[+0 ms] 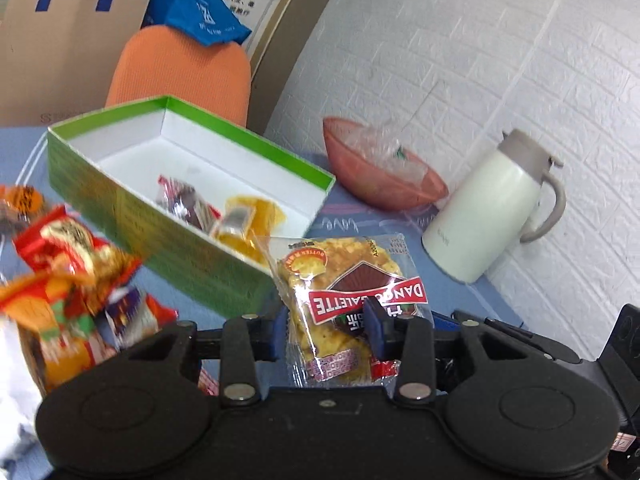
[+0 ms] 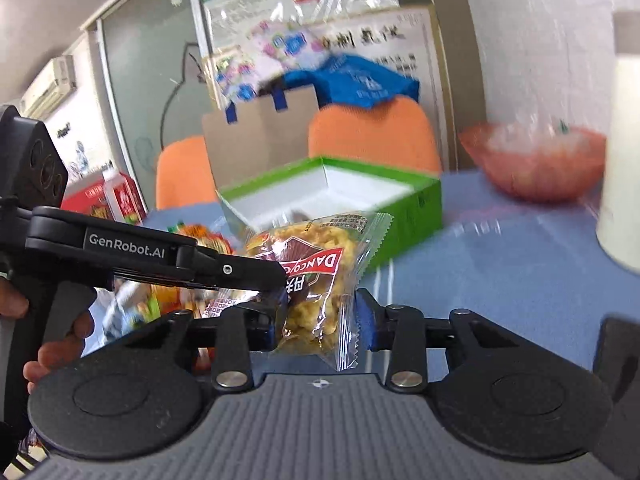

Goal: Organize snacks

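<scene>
Closest to the left wrist lens: left gripper (image 1: 326, 324), narrowed to a partial gap and clamped on a Danco Galette packet (image 1: 344, 272). 1 blue pad (image 1: 376, 320) lying across the red label, the other against the wrapper's left edge. Packet held clear of the blue tablecloth (image 1: 352, 216), upside down to the lens, with its upper end over the near corner of the green box (image 1: 160, 232).

Inside that open, white-lined box: a few red-wrapped snacks (image 1: 184, 200) and a yellow packet (image 1: 248, 216) at the near end. Just left of the box, a blurred pile of red and orange snack packets (image 1: 72, 264). To its right, a red bowl (image 1: 360, 184) with clear plastic in it, and beside the bowl a white thermal jug (image 1: 480, 208) close to the white brick-pattern wall. Behind the table: an orange chair (image 1: 180, 72), a blue bag (image 1: 204, 12) draped over it, and a sheet of cardboard (image 1: 60, 60).

From the right wrist lens: right gripper (image 2: 320, 316) likewise partly closed, with the same packet filling the gap and its serrated edge against the right pad (image 2: 364, 312). Reaching in from the left side, the other gripper, fingertip on the label, with the left hand (image 2: 60, 332) around its handle. Much motion blur here, so cannot tell how firmly the right pads press.
</scene>
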`<control>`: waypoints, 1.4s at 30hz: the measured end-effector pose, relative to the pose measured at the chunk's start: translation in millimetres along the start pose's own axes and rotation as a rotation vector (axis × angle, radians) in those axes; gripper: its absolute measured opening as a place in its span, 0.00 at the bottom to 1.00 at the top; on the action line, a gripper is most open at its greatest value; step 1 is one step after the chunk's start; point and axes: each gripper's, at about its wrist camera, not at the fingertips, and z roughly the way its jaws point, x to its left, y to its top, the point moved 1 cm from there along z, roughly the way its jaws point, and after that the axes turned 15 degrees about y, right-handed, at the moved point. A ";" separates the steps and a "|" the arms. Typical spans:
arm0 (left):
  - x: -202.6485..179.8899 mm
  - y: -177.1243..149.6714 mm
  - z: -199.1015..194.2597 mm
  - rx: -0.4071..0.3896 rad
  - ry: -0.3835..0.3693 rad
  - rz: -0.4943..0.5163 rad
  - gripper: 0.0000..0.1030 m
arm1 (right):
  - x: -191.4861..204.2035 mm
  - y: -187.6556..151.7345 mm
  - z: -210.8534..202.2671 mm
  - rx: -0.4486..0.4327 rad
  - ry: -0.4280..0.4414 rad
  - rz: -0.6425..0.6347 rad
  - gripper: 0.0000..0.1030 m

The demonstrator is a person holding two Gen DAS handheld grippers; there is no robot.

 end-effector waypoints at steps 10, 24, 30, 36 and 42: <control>17.8 51.5 23.0 -0.059 0.031 -0.049 0.60 | -17.8 44.2 46.5 -0.035 0.023 -0.068 0.63; 38.0 79.9 99.2 -0.004 0.105 -0.085 0.90 | -69.9 53.4 105.4 -0.020 -0.113 -0.134 0.70; 50.3 66.1 64.4 -0.057 0.131 -0.103 1.00 | -51.6 37.8 88.6 -0.037 -0.232 -0.298 1.00; 49.1 46.2 -13.6 -0.128 0.152 -0.061 1.00 | -14.4 31.1 40.0 -0.135 -0.114 -0.257 1.00; 59.0 -1.4 -77.9 -0.178 0.143 -0.074 1.00 | 27.0 -2.1 22.6 -0.071 0.050 -0.227 1.00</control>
